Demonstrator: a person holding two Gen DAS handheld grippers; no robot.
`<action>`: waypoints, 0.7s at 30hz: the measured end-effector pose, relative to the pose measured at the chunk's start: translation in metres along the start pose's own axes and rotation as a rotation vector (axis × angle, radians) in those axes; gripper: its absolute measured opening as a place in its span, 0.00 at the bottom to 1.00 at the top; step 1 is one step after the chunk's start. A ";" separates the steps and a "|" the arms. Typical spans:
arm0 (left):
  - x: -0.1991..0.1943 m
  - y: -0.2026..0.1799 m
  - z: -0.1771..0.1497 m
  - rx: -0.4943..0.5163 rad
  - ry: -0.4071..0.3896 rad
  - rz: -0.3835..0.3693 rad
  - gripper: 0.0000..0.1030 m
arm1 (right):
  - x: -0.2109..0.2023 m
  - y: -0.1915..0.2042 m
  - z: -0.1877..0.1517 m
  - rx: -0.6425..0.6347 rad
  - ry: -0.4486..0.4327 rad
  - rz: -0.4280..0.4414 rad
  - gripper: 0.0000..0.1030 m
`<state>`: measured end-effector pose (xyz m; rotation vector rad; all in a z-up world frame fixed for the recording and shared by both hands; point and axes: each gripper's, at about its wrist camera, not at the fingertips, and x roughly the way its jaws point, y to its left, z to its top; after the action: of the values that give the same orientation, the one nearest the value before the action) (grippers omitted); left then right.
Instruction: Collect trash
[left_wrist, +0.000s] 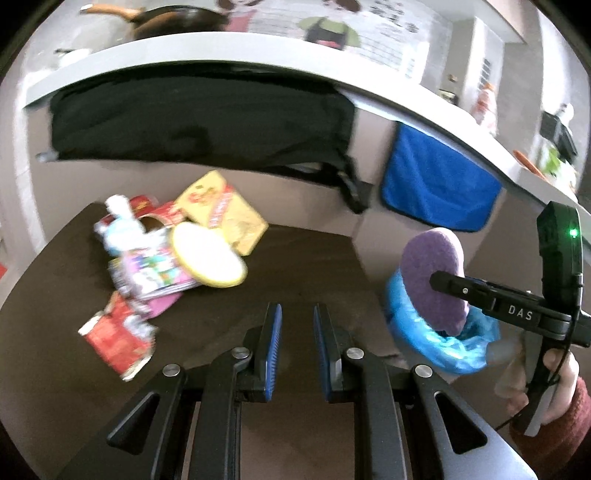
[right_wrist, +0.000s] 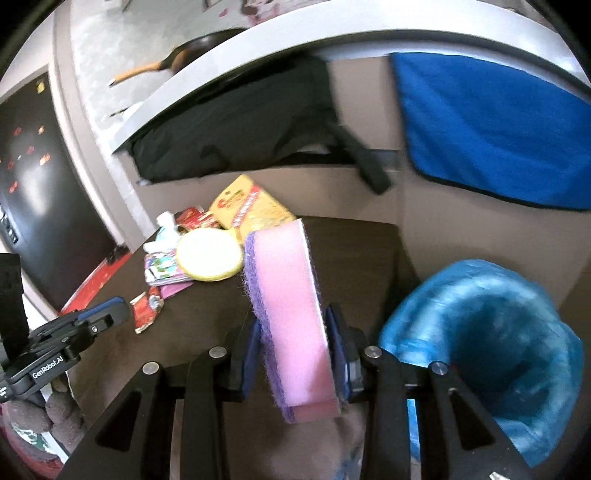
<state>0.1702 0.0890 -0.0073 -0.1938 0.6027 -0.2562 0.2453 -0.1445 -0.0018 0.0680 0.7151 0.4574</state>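
sponge (right_wrist: 291, 317) hides right hand-held gripper (right_wrist: 295, 354) pads; wrappers (left_wrist: 147, 273) blurred.

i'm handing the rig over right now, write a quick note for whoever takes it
Right gripper: shut on the pink sponge with purple scouring side, beside the bin lined with a blue plastic bag, not dropped in yet.
Left gripper: fingers slightly apart, nothing between them.
Still on the dark brown table: yellow round lid, yellow snack packet, colourful printed wrappers, torn red wrapper, small white bottle.
Done: sponge picked up. Left: bin the sponge, then clear the pile.
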 end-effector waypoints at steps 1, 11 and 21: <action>0.002 -0.005 0.001 0.006 0.000 -0.010 0.18 | -0.005 -0.007 -0.001 0.011 -0.007 -0.009 0.31; -0.004 0.044 0.009 -0.049 -0.017 -0.006 0.39 | -0.034 -0.041 -0.008 0.069 -0.049 -0.048 0.31; 0.029 0.190 -0.010 -0.129 0.167 0.127 0.66 | 0.000 0.012 0.003 -0.027 -0.017 0.031 0.31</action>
<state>0.2213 0.2598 -0.0792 -0.2587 0.7948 -0.1112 0.2427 -0.1331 0.0032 0.0579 0.6916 0.4951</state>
